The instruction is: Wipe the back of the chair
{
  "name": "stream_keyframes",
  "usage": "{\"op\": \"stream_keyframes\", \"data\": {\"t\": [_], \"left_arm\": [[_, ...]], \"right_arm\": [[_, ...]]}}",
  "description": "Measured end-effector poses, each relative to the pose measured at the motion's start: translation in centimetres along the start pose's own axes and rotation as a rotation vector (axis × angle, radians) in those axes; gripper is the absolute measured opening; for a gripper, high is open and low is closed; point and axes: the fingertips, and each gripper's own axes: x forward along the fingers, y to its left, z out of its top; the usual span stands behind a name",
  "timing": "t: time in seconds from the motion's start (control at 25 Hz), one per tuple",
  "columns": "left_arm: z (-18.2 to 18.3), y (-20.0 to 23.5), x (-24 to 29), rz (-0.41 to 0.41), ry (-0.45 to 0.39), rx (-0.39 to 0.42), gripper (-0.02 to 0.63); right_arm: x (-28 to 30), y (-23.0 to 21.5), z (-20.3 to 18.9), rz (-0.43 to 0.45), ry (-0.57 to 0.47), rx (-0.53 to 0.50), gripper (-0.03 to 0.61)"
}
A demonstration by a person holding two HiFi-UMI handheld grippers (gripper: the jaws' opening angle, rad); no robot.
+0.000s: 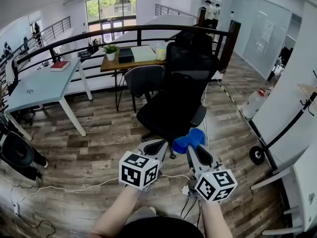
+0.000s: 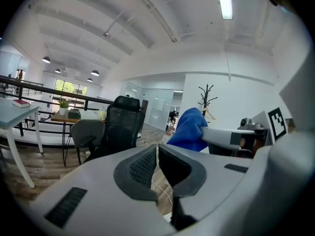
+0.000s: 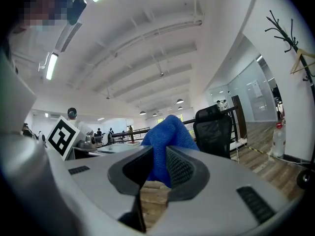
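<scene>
A black mesh office chair (image 1: pixel 185 86) with a headrest stands in front of me, its seat turned toward me; it also shows in the left gripper view (image 2: pixel 120 127) and the right gripper view (image 3: pixel 215 130). My right gripper (image 1: pixel 192 144) is shut on a blue cloth (image 1: pixel 189 140), bunched between its jaws (image 3: pixel 165 141) and seen from the side in the left gripper view (image 2: pixel 189 130). It hovers just before the seat's front edge. My left gripper (image 1: pixel 157 148) is shut with nothing between its jaws, beside the right one.
A grey chair (image 1: pixel 143 81) and a wooden desk (image 1: pixel 133 56) with a plant stand behind the black chair. A white table (image 1: pixel 42 88) is at the left, a black railing (image 1: pixel 99 36) beyond. Cables (image 1: pixel 59 190) lie on the wood floor. A coat rack (image 2: pixel 207 100) stands right.
</scene>
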Motion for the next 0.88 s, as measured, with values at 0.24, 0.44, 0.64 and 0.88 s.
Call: {"op": "stream_keyframes", "data": {"t": [0.24,0.44,0.64,0.88], "left_arm": [[0.3,1.7,-0.1,-0.016,-0.015,0.003,0.026],[0.0,3.2,0.0,-0.038,0.002,0.025,0.026],[0.2,5.2,1.4,-0.05,-0.002,0.007,0.026],[1.3,9.1,5.3,-0.031,-0.004,0.004,0.026]], "right_arm": [[1.1,0.3,-0.8,0.004,-0.006,0.016,0.086],[3.0,0.8,-1.5,-0.007,0.014,0.007,0.087],[5.6,0.4,-1.4,-0.007,0.007,0.009,0.087],[10.4,-2.7,-1.2,-0.002,0.013,0.013,0.087]]}}
